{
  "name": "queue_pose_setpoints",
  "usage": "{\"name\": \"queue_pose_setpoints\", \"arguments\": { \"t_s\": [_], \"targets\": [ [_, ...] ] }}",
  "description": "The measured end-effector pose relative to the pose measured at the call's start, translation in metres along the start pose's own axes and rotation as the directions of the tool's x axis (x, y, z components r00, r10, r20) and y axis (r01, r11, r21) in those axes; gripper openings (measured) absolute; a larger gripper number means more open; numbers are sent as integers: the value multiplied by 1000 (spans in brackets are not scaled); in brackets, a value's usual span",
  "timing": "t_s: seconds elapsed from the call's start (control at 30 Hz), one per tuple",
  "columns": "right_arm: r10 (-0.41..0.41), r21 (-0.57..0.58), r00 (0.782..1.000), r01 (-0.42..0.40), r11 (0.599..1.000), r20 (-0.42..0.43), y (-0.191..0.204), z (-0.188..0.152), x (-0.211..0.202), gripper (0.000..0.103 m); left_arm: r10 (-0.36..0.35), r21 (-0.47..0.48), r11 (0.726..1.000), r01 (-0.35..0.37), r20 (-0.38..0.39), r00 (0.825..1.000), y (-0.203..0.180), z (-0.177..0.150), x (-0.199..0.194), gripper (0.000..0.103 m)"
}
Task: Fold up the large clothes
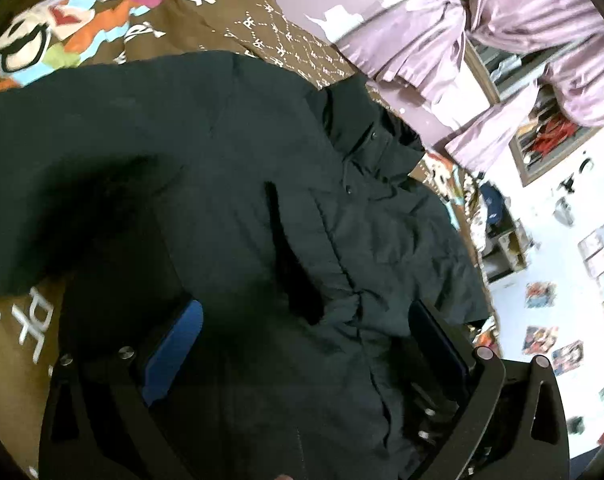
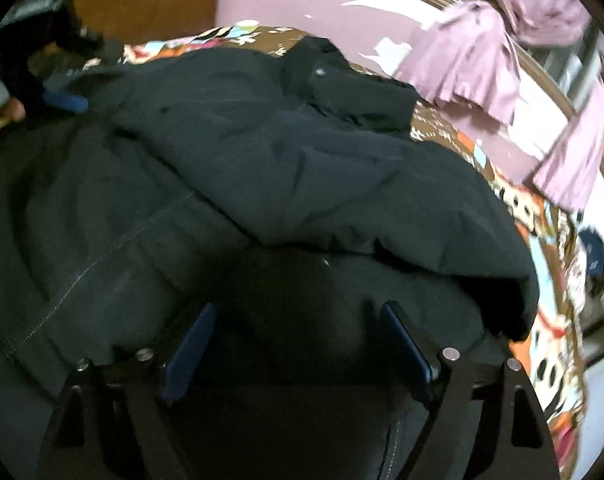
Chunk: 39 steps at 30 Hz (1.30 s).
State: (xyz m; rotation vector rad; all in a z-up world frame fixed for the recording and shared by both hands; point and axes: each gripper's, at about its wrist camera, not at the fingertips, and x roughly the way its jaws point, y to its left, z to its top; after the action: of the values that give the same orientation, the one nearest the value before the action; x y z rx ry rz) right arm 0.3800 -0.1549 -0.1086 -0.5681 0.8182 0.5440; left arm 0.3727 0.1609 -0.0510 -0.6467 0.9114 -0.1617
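A large black padded coat [image 1: 261, 140] lies spread on a bed with a brown patterned cover [image 1: 221, 28]. My left gripper [image 1: 306, 312] hovers over the coat's front near the pocket slit, its blue pads [image 1: 173, 352] wide apart, open, with no cloth pinched. In the right wrist view, one part of the coat [image 2: 302, 160] lies folded over the body. My right gripper [image 2: 299, 308] stands open just above the fabric, nothing between its fingers. At that view's far left a hand [image 2: 5, 116] holds the other gripper, whose blue pad [image 2: 65, 102] shows, blurred.
The bedcover [image 2: 542, 240] shows beyond the coat's right edge. Lilac curtains [image 1: 422, 40] hang by a framed window on the far side. A white wall with pictures [image 1: 542, 296] and a small shelf [image 1: 502, 248] stand to the right. A brown wooden panel [image 2: 141, 0] rises behind the bed.
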Motion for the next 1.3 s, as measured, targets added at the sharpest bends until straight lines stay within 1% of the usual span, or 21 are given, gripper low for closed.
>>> {"name": "queue_pose_setpoints", "arguments": {
  "t_s": [0.07, 0.13, 0.23, 0.3, 0.37, 0.43, 0.5, 0.57, 0.67, 0.7, 0.73, 0.77, 0.8, 0.83, 0.87, 0.9, 0.97, 1.0, 1.07, 1.17, 1.3],
  "targets": [
    [6, 36, 1000, -6, 999, 10, -2, -2, 0, 85, -1, 22, 1000, 2, -32, 1000, -4, 7, 13, 101],
    [0, 54, 1000, -1, 999, 28, -5, -5, -6, 86, -41, 9, 999, 42, -90, 995, -1, 12, 30, 101],
    [-25, 57, 998, 21, 998, 63, -1, -11, -17, 87, -84, -72, 994, 77, -98, 992, 13, 20, 40, 100],
    [-50, 57, 996, 46, 997, 78, 1, -14, -20, 94, -115, -100, 989, 104, -102, 988, 18, 24, 43, 100],
    [-56, 53, 995, 52, 997, 79, 4, -17, -21, 95, -152, -112, 984, 141, -100, 983, 17, 25, 42, 98],
    [-56, 54, 995, 51, 997, 78, 6, -19, -22, 95, -198, -121, 975, 185, -102, 975, 15, 23, 39, 83],
    [-53, 64, 996, 48, 997, 77, 5, -21, -22, 95, -234, -144, 966, 217, -114, 966, 14, 18, 40, 80],
    [-34, 108, 997, 27, 994, 63, 0, -26, -20, 95, -207, -151, 971, 185, -143, 968, 11, 18, 47, 79],
    [1, 182, 998, -13, 983, 66, -12, -32, -22, 96, -180, -154, 976, 157, -147, 973, 9, 22, 53, 79],
    [9, 204, 997, -23, 979, 71, -16, -32, -24, 96, -164, -158, 977, 141, -146, 976, 10, 23, 55, 75],
    [18, 234, 997, -36, 972, 80, -21, -33, -26, 96, -129, -157, 982, 106, -145, 981, 10, 23, 56, 63],
    [22, 259, 995, -45, 965, 92, -26, -34, -29, 96, -96, -156, 985, 73, -147, 984, 10, 23, 57, 55],
    [20, 287, 993, -52, 957, 113, -32, -34, -34, 96, -51, -157, 987, 28, -148, 988, 11, 22, 58, 34],
    [14, 308, 990, -56, 950, 137, -36, -34, -40, 96, -33, -163, 987, 8, -150, 988, 13, 22, 59, 16],
    [2, 329, 985, -60, 942, 173, -40, -34, -49, 96, -24, -184, 983, -4, -153, 988, 17, 20, 59, 14],
    [-22, 343, 979, -50, 938, 204, -44, -33, -58, 96, -39, -206, 978, 9, -141, 989, 21, 17, 58, 10],
    [-94, 351, 967, 5, 936, 236, -46, -29, -70, 96, -51, -209, 978, 28, -102, 994, 22, 14, 49, 6],
    [-138, 353, 957, 40, 935, 255, -47, -24, -77, 96, -27, -196, 981, 13, -70, 997, 20, 12, 39, 5],
    [-174, 353, 946, 69, 933, 274, -50, -15, -82, 97, -12, -175, 985, 8, -25, 1000, 17, 7, 23, 4],
    [-193, 359, 943, 87, 929, 272, -56, 3, -80, 98, -2, -116, 993, 5, 25, 1000, 8, -4, -5, 4],
    [-155, 385, 958, 52, 922, 242, -60, 31, -62, 98, 74, 17, 997, -75, 51, 996, 2, -26, -32, 4]
  ]
}}
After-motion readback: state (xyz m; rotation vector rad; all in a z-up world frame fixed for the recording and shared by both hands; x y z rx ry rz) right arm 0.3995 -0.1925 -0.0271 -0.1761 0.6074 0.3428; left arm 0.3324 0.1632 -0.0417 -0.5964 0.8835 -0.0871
